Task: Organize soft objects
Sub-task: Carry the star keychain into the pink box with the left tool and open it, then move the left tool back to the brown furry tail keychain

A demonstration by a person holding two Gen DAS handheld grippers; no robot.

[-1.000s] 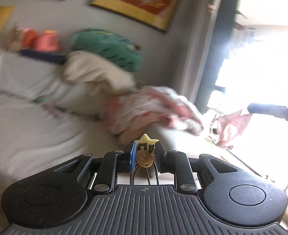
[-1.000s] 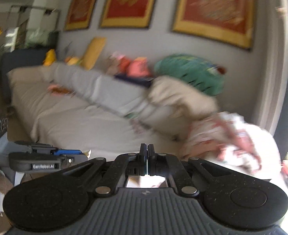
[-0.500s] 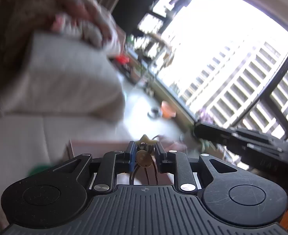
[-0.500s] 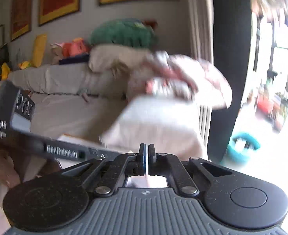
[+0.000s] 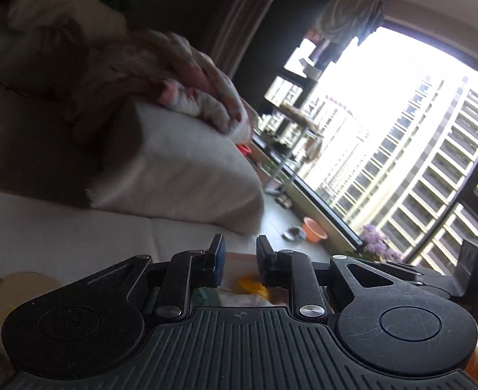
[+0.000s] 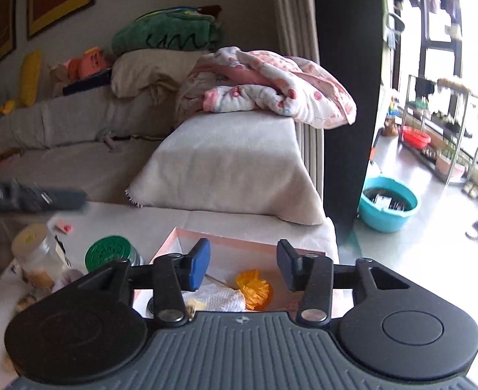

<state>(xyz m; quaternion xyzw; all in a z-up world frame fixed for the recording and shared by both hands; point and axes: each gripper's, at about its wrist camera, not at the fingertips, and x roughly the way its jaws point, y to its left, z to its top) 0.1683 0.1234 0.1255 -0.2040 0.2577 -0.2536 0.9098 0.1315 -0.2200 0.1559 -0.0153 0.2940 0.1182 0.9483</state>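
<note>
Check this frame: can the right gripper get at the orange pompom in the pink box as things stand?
Probably yes. The right gripper hangs just above the open pink box, jaws opening and empty, and the orange pompom lies uncovered below them beside a white cloth.

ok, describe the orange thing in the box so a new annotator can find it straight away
Start at the beige sofa arm with the pink blanket on top. Just in front of it sits a shallow pink box on the white-covered table. Inside, beside a white knitted cloth, is the orange flower: the only bright, frilly thing there.
</note>
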